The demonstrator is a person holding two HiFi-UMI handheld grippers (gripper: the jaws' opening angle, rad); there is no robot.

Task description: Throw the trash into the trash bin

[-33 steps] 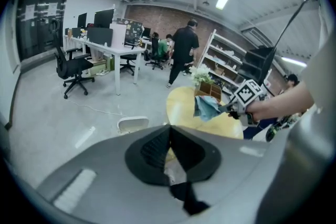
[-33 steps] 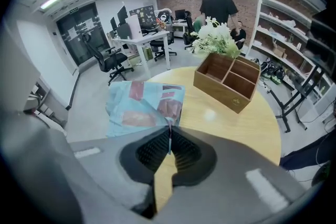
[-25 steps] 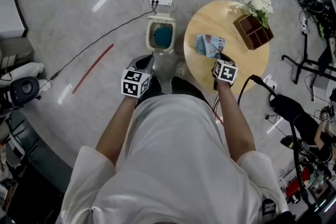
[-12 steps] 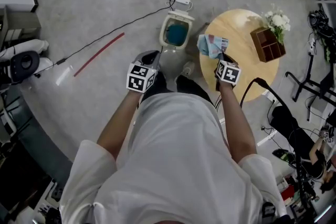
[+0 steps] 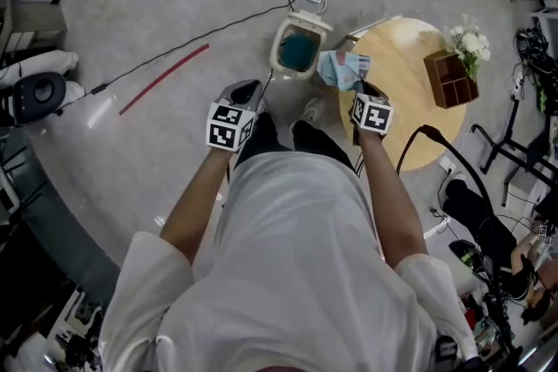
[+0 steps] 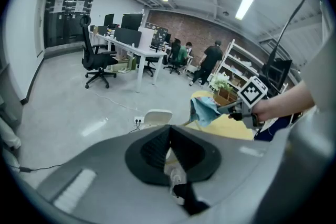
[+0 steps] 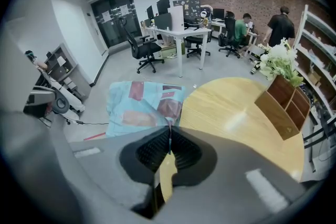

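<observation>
Crinkled, printed, plastic-looking wrapper (image 7: 142,107) in my right gripper (image 7: 169,132); smooth, faintly glossy pale-wood surface (image 7: 236,107); polished grey floor (image 5: 174,13).

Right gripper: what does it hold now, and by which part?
The right gripper is shut on a light blue wrapper. It pinches the wrapper's near edge, close to one corner.
</observation>
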